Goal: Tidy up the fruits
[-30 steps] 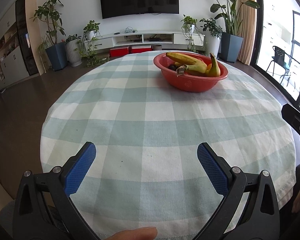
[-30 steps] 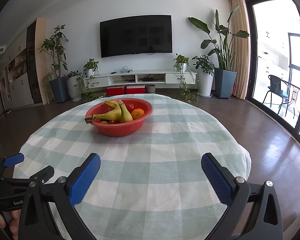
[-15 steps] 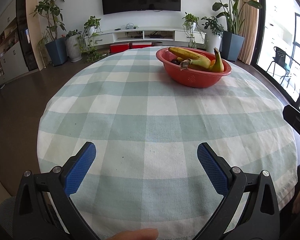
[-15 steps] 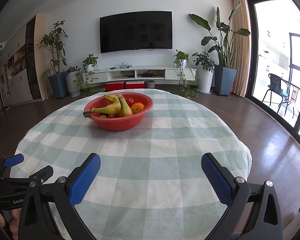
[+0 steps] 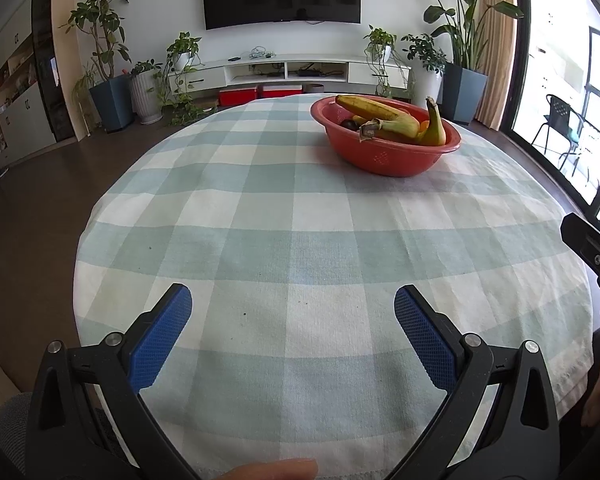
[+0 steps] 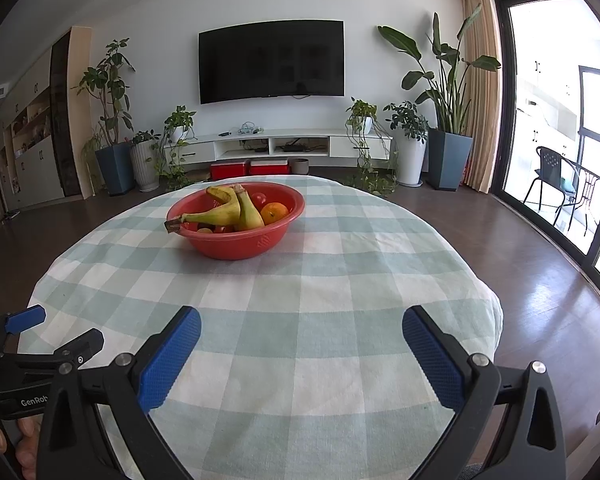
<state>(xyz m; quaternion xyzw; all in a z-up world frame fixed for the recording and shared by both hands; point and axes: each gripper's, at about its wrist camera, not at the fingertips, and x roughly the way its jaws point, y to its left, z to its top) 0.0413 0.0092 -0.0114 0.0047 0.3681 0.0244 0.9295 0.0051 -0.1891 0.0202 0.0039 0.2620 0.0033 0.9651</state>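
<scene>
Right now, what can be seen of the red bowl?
The bowl is a round, red, plastic-looking basin with a rolled rim and small perforated patches on its wall. It stands upright on the checked tablecloth, toward the far side of the table, nearer the left. Inside lie bananas, an orange and small red fruit. Neither gripper touches it.

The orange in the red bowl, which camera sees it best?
The right wrist view: the orange sits unobstructed at the near right of the red bowl, beside the bananas. In the left wrist view only a sliver of the orange shows between the bananas.
</scene>
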